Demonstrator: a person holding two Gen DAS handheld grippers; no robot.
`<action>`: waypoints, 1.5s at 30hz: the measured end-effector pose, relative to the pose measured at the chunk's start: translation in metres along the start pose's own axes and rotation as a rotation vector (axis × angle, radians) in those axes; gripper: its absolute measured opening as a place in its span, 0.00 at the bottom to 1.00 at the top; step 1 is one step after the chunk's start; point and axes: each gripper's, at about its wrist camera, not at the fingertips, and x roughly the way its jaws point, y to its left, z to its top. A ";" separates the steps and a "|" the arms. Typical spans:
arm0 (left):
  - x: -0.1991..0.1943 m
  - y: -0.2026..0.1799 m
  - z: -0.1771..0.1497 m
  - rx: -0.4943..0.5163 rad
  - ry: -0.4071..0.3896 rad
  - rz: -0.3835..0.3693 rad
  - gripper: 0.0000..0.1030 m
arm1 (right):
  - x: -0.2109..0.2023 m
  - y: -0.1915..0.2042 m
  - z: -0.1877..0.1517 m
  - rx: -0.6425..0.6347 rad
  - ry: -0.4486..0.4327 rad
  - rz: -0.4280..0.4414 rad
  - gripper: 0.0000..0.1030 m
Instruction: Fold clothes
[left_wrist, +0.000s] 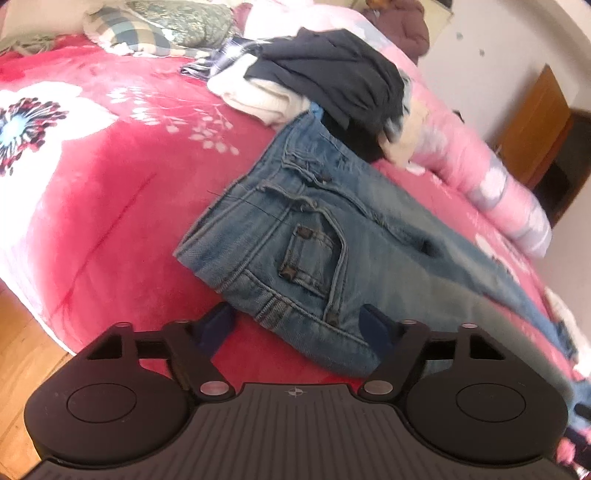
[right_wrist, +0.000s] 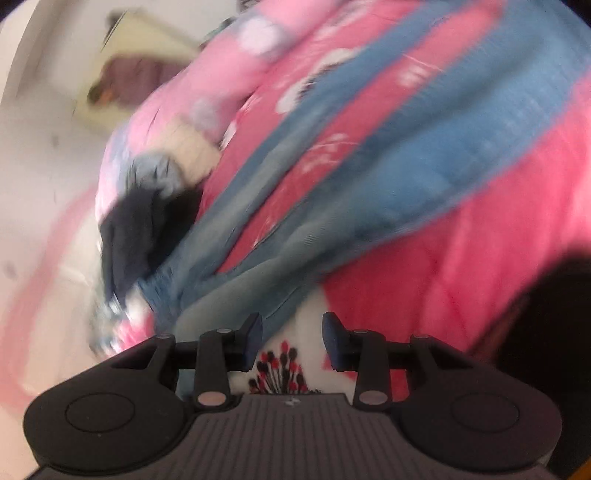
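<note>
A pair of blue jeans (left_wrist: 310, 236) lies flat on the red floral blanket (left_wrist: 110, 184), waistband toward the left, legs running to the right. My left gripper (left_wrist: 299, 328) is open, just above the near waistband corner, holding nothing. In the blurred right wrist view the jeans legs (right_wrist: 369, 158) spread across the blanket (right_wrist: 480, 277). My right gripper (right_wrist: 291, 339) is open and empty over a white flower print, beside the jeans' edge.
A pile of clothes, a dark garment (left_wrist: 332, 70) over a white one (left_wrist: 255, 96), sits behind the jeans. A pink rolled quilt (left_wrist: 498, 177) lies along the far right. Pillows (left_wrist: 155, 26) lie at the bed's head. Wooden floor (left_wrist: 22, 350) shows at left.
</note>
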 end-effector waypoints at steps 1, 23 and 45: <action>-0.002 0.003 0.000 -0.018 -0.011 -0.002 0.52 | 0.002 -0.005 0.001 0.030 -0.003 0.015 0.37; -0.001 0.002 -0.010 -0.086 -0.074 0.050 0.30 | 0.056 -0.028 0.004 0.170 -0.023 0.063 0.12; -0.021 0.026 0.022 -0.248 0.016 0.010 0.11 | 0.002 -0.028 -0.016 0.176 0.040 0.089 0.01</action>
